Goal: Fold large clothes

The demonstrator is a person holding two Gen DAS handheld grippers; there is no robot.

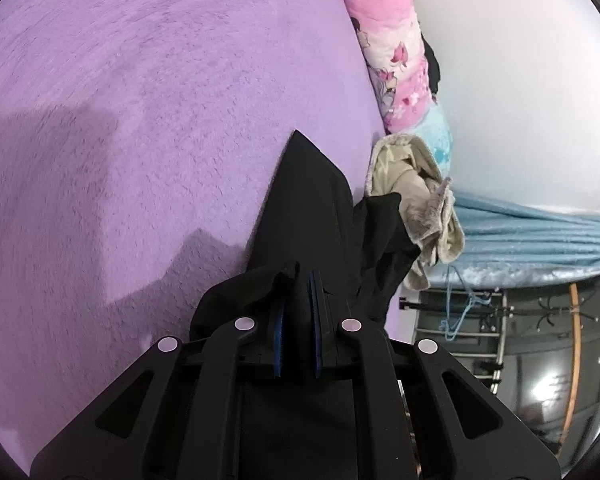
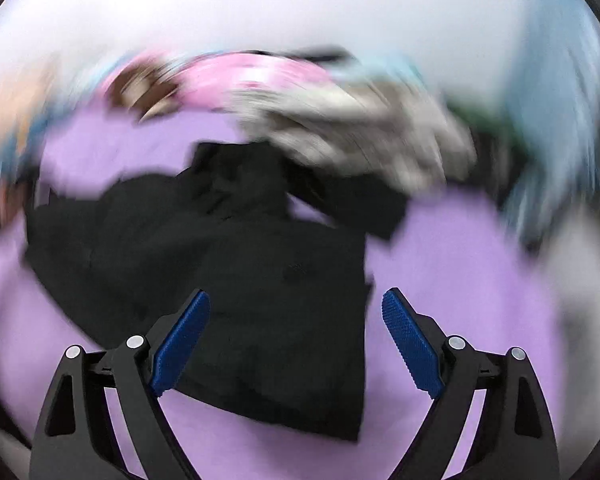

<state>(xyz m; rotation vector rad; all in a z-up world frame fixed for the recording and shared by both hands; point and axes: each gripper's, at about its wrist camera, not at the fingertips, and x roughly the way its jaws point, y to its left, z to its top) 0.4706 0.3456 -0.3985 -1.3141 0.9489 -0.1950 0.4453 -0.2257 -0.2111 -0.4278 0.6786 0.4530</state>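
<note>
The left hand-held gripper has its blue ribbed pads nearly together, pinching a fold of the black garment, probably to anchor that edge while the cloth is arranged. The right hand-held gripper stands wide apart above the garment, gripping nothing. The garment is smooth, thin and dark, lying crumpled on a fuzzy purple bedspread. A beige fleecy garment is bunched against its far edge, beside a pink floral quilt.

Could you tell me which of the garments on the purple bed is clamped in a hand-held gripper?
The black garment: the left hand-held gripper pinches it, unlike the beige one lying loose.
</note>
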